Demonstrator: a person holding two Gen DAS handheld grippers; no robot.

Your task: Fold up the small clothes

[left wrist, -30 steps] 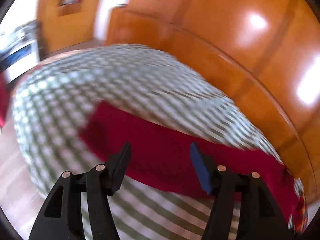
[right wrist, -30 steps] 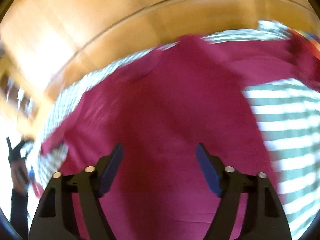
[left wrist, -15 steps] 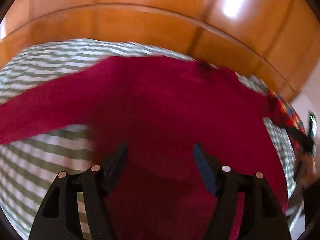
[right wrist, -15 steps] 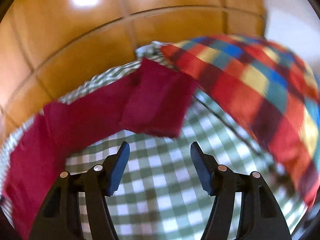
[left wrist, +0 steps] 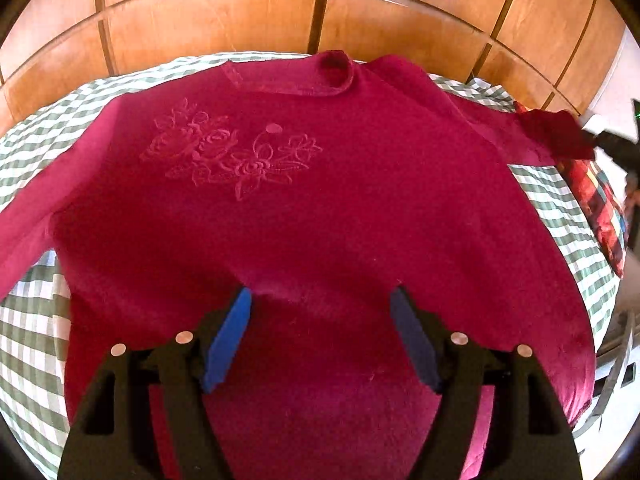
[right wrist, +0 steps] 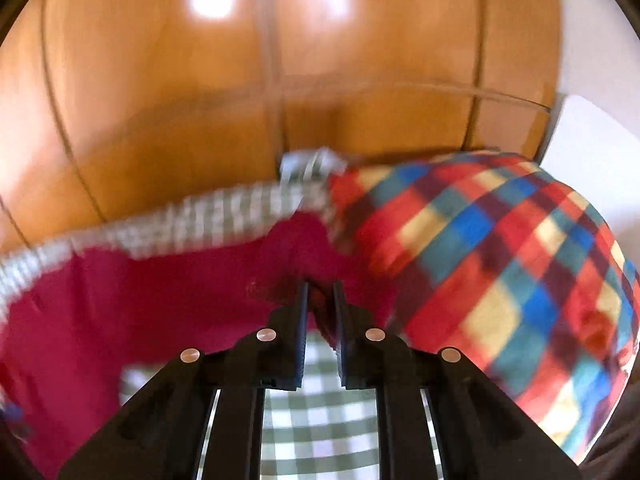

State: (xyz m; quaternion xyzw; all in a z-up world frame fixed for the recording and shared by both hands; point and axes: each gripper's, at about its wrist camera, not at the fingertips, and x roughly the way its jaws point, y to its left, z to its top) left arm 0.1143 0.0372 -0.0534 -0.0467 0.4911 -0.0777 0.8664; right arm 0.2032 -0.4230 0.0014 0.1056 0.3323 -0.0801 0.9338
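Sweater (left wrist: 320, 208) position: spread flat, front up, on the green checked bedsheet (left wrist: 28, 344), neck toward the wooden wall panels (left wrist: 208, 16). My left tool (left wrist: 320, 308) hovers over its lower body with fingers spread wide, gripping nothing. My right tool (right wrist: 320, 296) is nearly closed, pinching the sleeve end (right wrist: 316, 272) beside the plaid pillow (right wrist: 500, 280).

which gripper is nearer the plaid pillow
Right. The right gripper, shut on the red sweater's sleeve, sits right beside the plaid pillow. The left gripper hovers open over the sweater's lower body, well away.
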